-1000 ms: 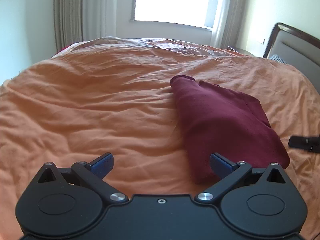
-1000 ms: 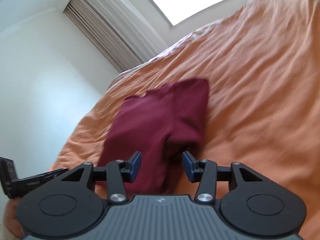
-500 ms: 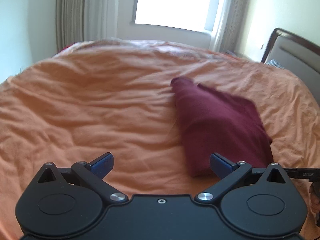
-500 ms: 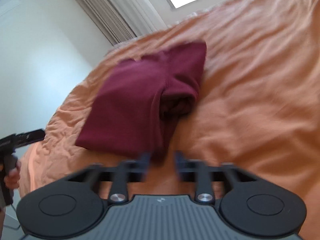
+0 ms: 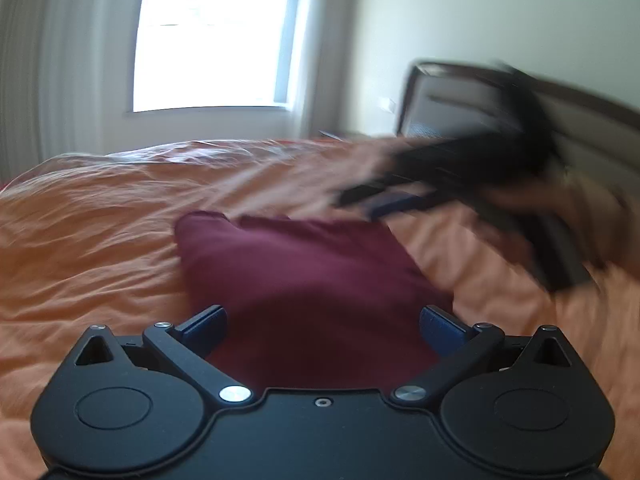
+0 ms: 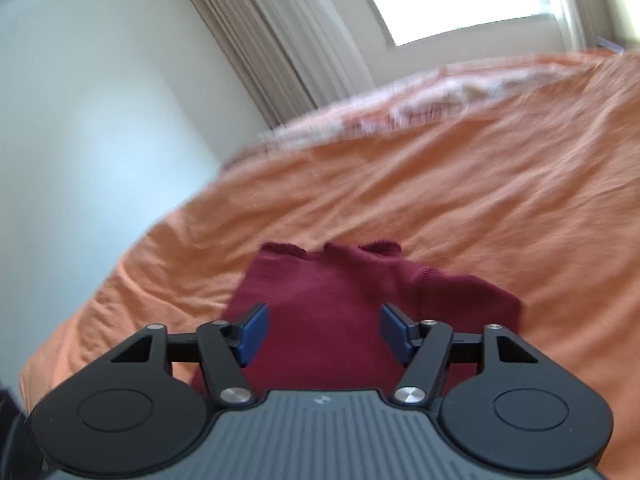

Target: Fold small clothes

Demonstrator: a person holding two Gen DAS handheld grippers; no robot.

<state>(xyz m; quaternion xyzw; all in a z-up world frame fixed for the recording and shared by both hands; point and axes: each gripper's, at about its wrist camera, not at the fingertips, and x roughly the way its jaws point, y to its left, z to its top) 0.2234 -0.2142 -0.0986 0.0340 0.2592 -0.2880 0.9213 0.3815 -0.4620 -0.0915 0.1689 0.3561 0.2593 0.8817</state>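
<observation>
Since a second ago both your grippers have swung in over the garment: it was off to the right of the left wrist view, now it fills the centre bottom there. The right gripper's fingers, narrow before, have spread.

Left gripper point(image 5: 322, 326): fingers released wide, nothing between the pads, folded maroon garment point(image 5: 304, 280) directly ahead and below in the lower centre of the frame. Contact with the cloth can't be judged.

Right gripper point(image 6: 323, 330): fingers released too, gap wide, hovering at the near edge of the same garment point(image 6: 352, 316), which sits centre bottom of that view. Its raw edges and a cuff-like end point to the upper middle.

Garment lies folded on the orange bedspread point(image 5: 100, 240), which is wrinkled all round it.

In the left wrist view your right gripper point(image 5: 460, 176) shows at right of centre as a dark motion-blurred shape above the garment's far right corner, with your hand point(image 5: 560, 208) behind it. Too smeared to read fingers there.

Window point(image 5: 212, 40) upper left, headboard point(image 5: 440, 100) upper right.
</observation>
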